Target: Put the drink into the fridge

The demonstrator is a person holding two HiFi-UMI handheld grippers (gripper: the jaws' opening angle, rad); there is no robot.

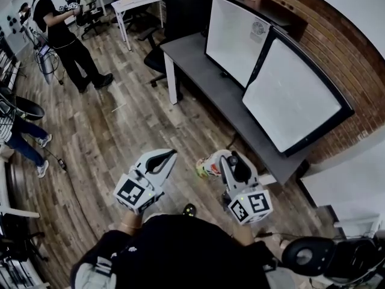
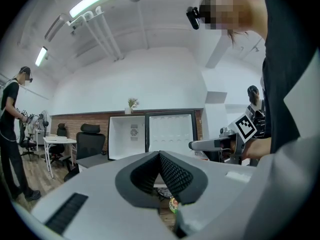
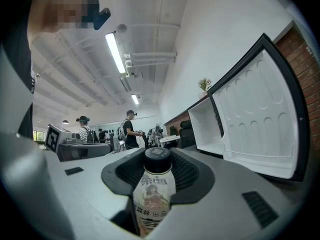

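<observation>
While the right gripper (image 1: 231,164) clamped the drink (image 3: 152,194) between its jaws, the left gripper (image 1: 161,158) was pinched closed on nothing. The open fridge (image 1: 237,35) stood on the desk (image 1: 192,59) toward one o'clock, its door (image 1: 295,95) swung toward three. Carrying the drink steadily and clearing that door edge would likely matter.
</observation>
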